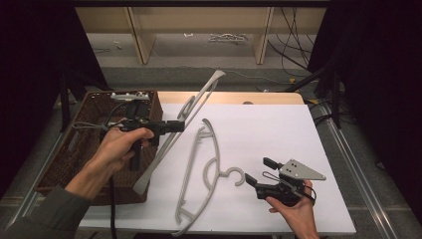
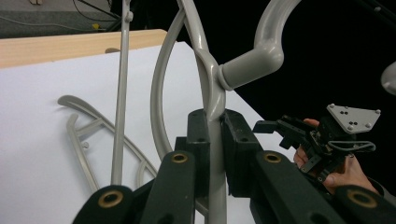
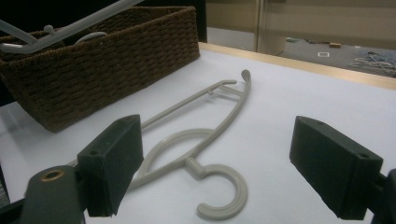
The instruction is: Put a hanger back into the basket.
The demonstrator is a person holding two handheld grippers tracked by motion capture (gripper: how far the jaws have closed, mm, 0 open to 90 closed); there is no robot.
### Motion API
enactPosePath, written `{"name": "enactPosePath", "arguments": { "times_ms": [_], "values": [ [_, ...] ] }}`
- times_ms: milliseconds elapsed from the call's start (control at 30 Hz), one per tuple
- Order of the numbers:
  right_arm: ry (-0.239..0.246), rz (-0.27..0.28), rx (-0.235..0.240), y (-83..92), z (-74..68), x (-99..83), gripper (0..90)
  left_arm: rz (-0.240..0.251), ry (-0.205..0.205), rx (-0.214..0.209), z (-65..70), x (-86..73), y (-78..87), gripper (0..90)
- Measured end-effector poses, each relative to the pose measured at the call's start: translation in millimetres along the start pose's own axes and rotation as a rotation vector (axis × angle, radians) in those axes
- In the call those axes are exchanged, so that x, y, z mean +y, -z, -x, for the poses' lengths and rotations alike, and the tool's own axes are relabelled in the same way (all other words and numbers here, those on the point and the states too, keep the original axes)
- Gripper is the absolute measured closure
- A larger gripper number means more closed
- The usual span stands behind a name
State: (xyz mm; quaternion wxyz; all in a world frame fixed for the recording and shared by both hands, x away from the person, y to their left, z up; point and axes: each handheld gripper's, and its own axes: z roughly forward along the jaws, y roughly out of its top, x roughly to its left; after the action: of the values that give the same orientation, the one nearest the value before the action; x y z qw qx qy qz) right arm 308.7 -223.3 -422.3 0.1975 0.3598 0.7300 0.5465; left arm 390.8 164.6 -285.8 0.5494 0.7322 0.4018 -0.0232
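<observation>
Hangers: two grey plastic units are present. The lifted hanger [image 1: 175, 130] is clamped in the left hand-held gripper [image 1: 180, 125], whose black jaws are clenched on the frame close to the neck, just below the hook, as the left gripper view shows [image 2: 212, 93]. This hanger is held clear of the worktop [image 1: 278, 134] and runs diagonally in the high view: one end points up toward the far edge, the other end hangs low beside the near right corner of the basket [image 1: 89, 149]. The second hanger [image 1: 201, 174] lies flat on the white worktop, with its hook toward the right hand-held gripper [image 1: 255, 170].

The right hand-held gripper rests low near the front right of the worktop, held in the person's right hand [image 1: 293, 209]. Its jaws are released and stand wide apart, with nothing between the pads. In the right gripper view the flat hanger's hook [image 3: 224, 193] lies just ahead of the gap, not touched by either pad.

The wicker basket stands at the left edge of the worktop, behind the left hand [image 1: 117, 147].
</observation>
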Motion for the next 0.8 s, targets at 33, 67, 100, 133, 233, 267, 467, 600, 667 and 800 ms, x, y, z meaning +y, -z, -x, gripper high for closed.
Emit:
{"name": "enactPosePath", "arguments": {
  "times_ms": [33,67,100,133,233,267,467,600,667,800],
  "values": [
    [0.000,0.000,0.000,0.0,0.0,0.0,18.4,0.000,0.000,0.000,0.0,0.0,0.0,81.9],
    [-0.001,0.000,0.000,0.0,-0.1,0.0,18.4,0.004,-0.001,0.004,-0.2,1.4,2.6,81.9],
    [-0.002,0.001,0.000,0.0,0.0,0.0,18.4,0.003,-0.010,0.011,-0.4,2.8,5.4,81.9],
    [-0.003,0.000,0.000,0.1,0.0,-0.1,18.4,0.005,-0.020,0.024,-1.4,5.2,11.5,81.9],
    [-0.004,-0.002,0.000,0.4,0.2,-0.2,18.4,0.008,-0.033,0.037,-2.7,7.5,18.1,81.9],
    [-0.003,0.002,-0.001,0.3,0.4,-0.2,18.4,0.011,-0.037,0.046,-3.2,8.3,21.2,81.9],
    [-0.003,0.003,0.000,0.1,-0.3,0.1,18.4,0.008,-0.045,0.101,-12.2,8.2,35.7,81.9],
    [-0.002,-0.005,0.000,0.4,0.0,0.1,18.4,0.016,-0.021,0.099,-20.7,6.4,45.7,81.9],
    [-0.006,-0.005,0.005,0.2,0.1,-0.3,18.4,0.018,0.007,0.090,-23.2,4.8,51.0,82.0],
    [-0.007,-0.006,0.009,-0.2,0.2,-0.5,18.4,0.025,-0.061,0.159,-39.4,4.9,64.0,82.0]
  ]
}}
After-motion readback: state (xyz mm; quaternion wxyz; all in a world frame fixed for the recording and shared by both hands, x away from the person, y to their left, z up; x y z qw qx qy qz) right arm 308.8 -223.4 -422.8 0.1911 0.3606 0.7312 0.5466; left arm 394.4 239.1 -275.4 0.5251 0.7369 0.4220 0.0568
